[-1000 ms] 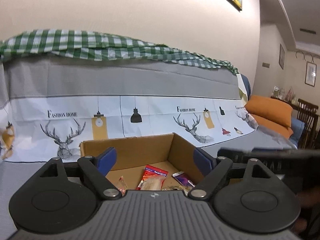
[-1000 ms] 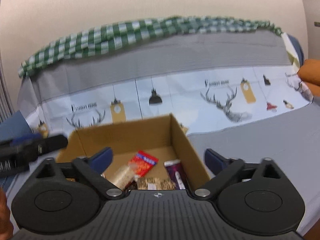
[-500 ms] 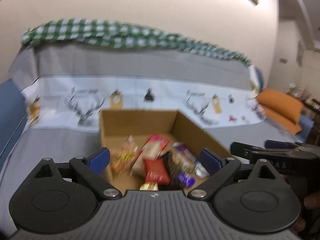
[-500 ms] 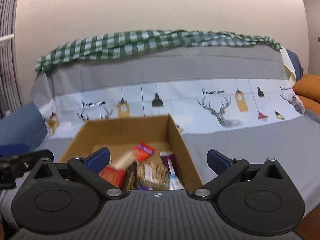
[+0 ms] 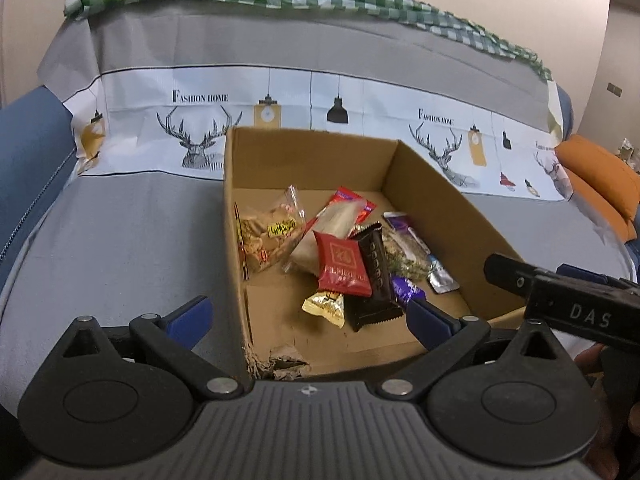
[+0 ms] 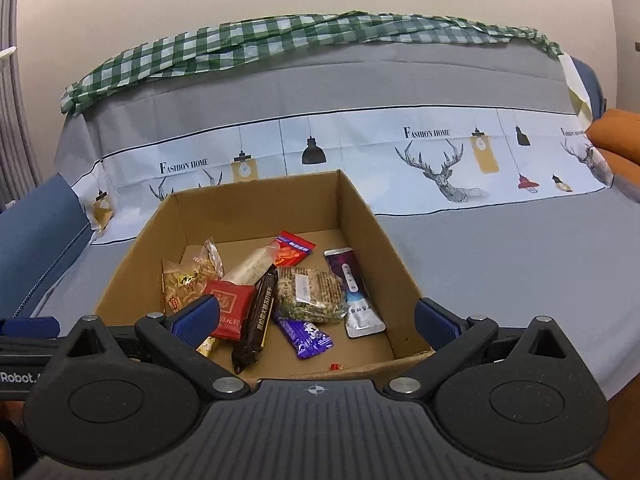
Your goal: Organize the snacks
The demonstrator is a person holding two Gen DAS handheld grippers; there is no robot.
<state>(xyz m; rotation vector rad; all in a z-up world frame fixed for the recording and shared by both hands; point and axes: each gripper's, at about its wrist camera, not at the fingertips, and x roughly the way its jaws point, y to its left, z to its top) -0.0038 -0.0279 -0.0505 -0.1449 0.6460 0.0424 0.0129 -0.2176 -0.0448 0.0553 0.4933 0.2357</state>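
An open cardboard box (image 5: 448,216) (image 6: 384,252) sits on a grey sofa seat. Inside lie several snacks: a red square packet (image 5: 342,266) (image 6: 230,304), a dark brown bar (image 5: 374,276) (image 6: 260,314), a clear bag of crackers (image 5: 272,236) (image 6: 188,280), a purple wrapper (image 6: 308,334), a seeded cake (image 6: 310,290) and a silver-purple sachet (image 6: 354,292). My left gripper (image 5: 308,318) is open and empty above the box's near left corner. My right gripper (image 6: 316,320) is open and empty above the box's near edge; it also shows at the right of the left wrist view (image 5: 560,292).
The sofa back (image 6: 320,92) carries a grey cover with a deer print and a green checked cloth (image 6: 280,36) on top. A blue armrest (image 5: 28,152) is at the left. Orange cushions (image 5: 600,176) lie at the right. The box's near left corner is torn (image 5: 280,360).
Both grippers have risen and tilted down over the box, so its whole floor and the snacks now show. The jaws stay open.
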